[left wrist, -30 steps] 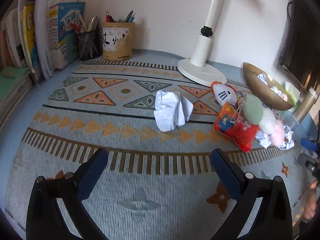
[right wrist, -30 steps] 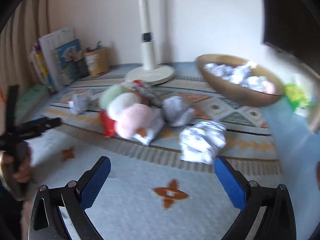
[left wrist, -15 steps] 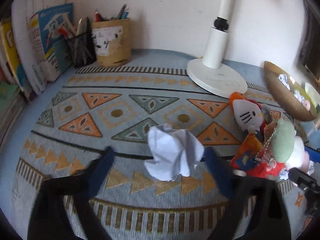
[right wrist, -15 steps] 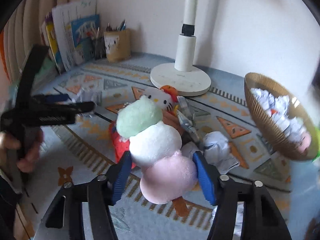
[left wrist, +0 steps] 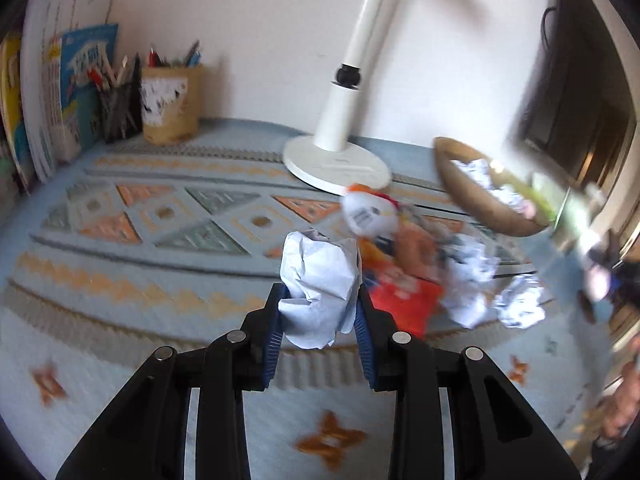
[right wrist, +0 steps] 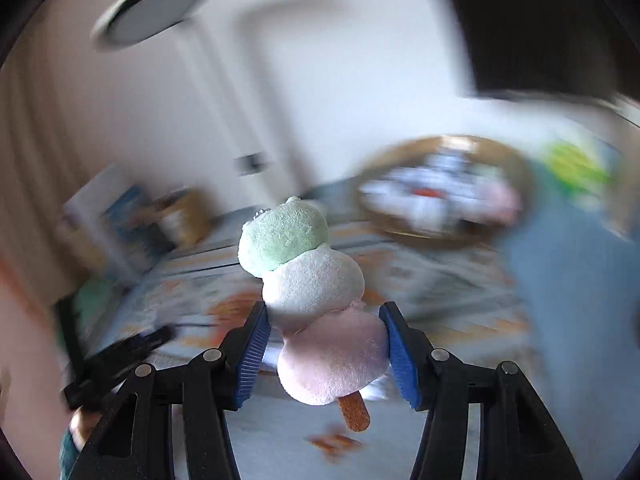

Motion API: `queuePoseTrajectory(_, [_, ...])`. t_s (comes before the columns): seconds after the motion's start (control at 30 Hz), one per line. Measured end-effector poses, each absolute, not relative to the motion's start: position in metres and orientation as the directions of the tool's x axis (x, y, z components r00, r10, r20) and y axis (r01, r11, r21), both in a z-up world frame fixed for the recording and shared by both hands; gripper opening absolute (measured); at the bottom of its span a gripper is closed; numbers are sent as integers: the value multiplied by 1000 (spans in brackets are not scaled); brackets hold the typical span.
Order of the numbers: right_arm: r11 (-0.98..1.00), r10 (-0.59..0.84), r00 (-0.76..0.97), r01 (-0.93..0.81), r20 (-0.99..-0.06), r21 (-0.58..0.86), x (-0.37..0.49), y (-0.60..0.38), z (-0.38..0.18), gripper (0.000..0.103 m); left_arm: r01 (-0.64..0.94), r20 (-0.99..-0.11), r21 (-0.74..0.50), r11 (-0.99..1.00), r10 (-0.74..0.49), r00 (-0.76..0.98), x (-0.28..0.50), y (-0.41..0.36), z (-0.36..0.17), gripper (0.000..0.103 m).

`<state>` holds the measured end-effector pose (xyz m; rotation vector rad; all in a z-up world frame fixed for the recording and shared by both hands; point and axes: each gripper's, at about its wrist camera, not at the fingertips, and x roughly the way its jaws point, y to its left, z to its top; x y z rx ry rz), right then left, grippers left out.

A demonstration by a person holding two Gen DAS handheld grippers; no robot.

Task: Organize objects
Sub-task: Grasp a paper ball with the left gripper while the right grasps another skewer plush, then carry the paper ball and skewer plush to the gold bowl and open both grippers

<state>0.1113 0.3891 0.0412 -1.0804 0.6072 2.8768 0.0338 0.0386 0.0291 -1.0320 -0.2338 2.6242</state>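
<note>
We noted left tool (left wrist: 319,320) clamped on paper wad (left wrist: 318,288), right tool (right wrist: 324,354) on plush dango (right wrist: 312,300); bowl (right wrist: 516,168) at 2 o'clock part-filled; wads (left wrist: 472,280), cat plush (left wrist: 370,214) left on bench.

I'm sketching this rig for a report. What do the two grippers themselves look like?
Both look alike. The left gripper and right gripper have black linkage frames with cut-out slots and round silver pivot pins. Each finger ends in a blue ribbed pad. No cables or markings show on either.
</note>
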Motion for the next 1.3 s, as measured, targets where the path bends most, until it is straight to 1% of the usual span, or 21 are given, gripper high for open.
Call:
queuePoseTrajectory(0.03, [-891, -105, -730, -232, -675, 389, 115, 404, 29, 55, -240, -616, -317, -918, 392, -683, 39, 43, 26, 30])
queuePoseTrajectory(0.07, [-854, -98, -679, -318, -727, 412, 115, 418, 11, 55, -242, -611, -334, -911, 405, -680, 40, 45, 25, 30])
queuePoseTrajectory(0.1, [-837, -108, -635, -357, -765, 415, 114, 425, -6, 55, -243, -611, -341, -908, 410, -677, 42, 49, 24, 30])
queuePoseTrajectory(0.17, [-821, -153, -591, -370, -792, 435, 116, 429, -30, 55, -264, -622, -308, -914, 403, -671, 49, 63, 20, 30])
queuePoseTrajectory(0.23, [-828, -156, -608, -350, -779, 439, 121, 427, -31, 57, -254, -650, -261, -931, 365, -667, 53, 72, 13, 30])
queuePoseTrajectory(0.3, [-861, -104, -593, -348, -798, 371, 121, 422, -27, 61, -255, -637, -264, -930, 367, -678, 54, 71, 15, 30])
queuePoseTrajectory(0.33, [-875, -103, -584, -332, -805, 353, 120, 419, -27, 70, -261, -632, -274, -926, 378, -677, 53, 70, 15, 30])
queuePoseTrajectory(0.37, [-886, -113, -576, -310, -809, 345, 119, 417, -27, 74, -261, -635, -278, -924, 381, -672, 54, 69, 14, 30])
queuePoseTrajectory(0.5, [-924, -104, -573, -247, -813, 292, 127, 406, -29, 75, -270, -619, -304, -914, 405, -673, 57, 64, 14, 30])
queuePoseTrajectory(0.63, [-971, 2, -561, -198, -828, 131, 136, 392, -36, 75, -270, -628, -313, -910, 412, -660, 54, 64, 11, 30])
queuePoseTrajectory(0.7, [-982, 55, -558, -182, -828, 57, 137, 384, -39, 73, -277, -631, -305, -911, 412, -658, 55, 67, 11, 30])
queuePoseTrajectory(0.73, [-983, 75, -559, -182, -826, 33, 138, 382, -40, 64, -279, -633, -302, -911, 411, -656, 54, 68, 11, 30])
queuePoseTrajectory(0.77, [-983, 104, -564, -185, -819, 2, 140, 380, -39, 50, -278, -636, -300, -913, 408, -655, 54, 69, 11, 30])
queuePoseTrajectory(0.87, [-985, 102, -580, -173, -808, 1, 143, 380, -39, 49, -274, -637, -300, -914, 406, -655, 54, 68, 11, 30])
queuePoseTrajectory(0.97, [-980, 39, -593, -180, -804, 86, 145, 392, -33, 49, -272, -654, -303, -914, 406, -638, 55, 72, 12, 30])
queuePoseTrajectory(1.03, [-970, -4, -617, -187, -787, 152, 147, 405, -22, 49, -264, -668, -330, -906, 422, -613, 59, 80, 17, 30])
queuePoseTrajectory(1.07, [-965, -8, -639, -196, -770, 173, 149, 415, -11, 49, -275, -659, -339, -900, 436, -613, 62, 85, 23, 30])
queuePoseTrajectory(1.1, [-962, -5, -651, -204, -759, 182, 146, 419, -4, 49, -312, -636, -348, -884, 468, -614, 66, 97, 37, 30])
queuePoseTrajectory(1.2, [-949, -17, -706, -213, -708, 234, 145, 441, 25, 49, -385, -609, -319, -866, 499, -617, 65, 129, 71, 30])
queuePoseTrajectory(1.23, [-946, -21, -721, -210, -692, 247, 143, 447, 34, 49, -424, -596, -323, -846, 530, -603, 58, 145, 87, 30])
queuePoseTrajectory(1.3, [-945, -12, -754, -206, -657, 253, 134, 458, 55, 49, -457, -594, -342, -821, 565, -573, 43, 164, 105, 30])
